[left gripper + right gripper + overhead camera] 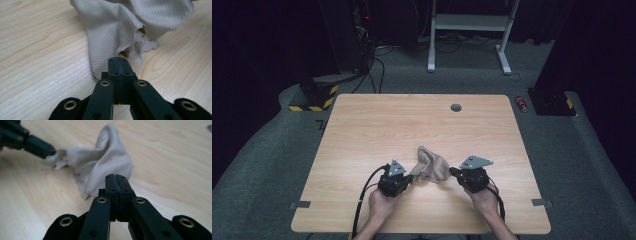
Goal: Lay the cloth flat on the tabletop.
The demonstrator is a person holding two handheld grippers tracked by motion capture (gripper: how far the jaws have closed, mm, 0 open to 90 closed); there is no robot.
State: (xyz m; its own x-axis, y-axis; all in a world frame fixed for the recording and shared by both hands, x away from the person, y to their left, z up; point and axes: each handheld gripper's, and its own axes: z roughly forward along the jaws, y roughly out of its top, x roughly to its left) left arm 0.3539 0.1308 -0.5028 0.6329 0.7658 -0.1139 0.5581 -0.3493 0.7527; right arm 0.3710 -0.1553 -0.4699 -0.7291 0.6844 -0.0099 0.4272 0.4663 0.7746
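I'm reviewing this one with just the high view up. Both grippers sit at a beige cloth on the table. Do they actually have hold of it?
Observer: Yes for the left gripper. In its own view the fingers are pressed together on an edge of the cloth.
Operator: And the right one?
Observer: The right gripper is shut too, with the cloth's hem caught at its tips.
Operator: Is the cloth flat between them?
Observer: No. The right gripper view shows it rising in a peak off the table, sagging toward the left gripper.
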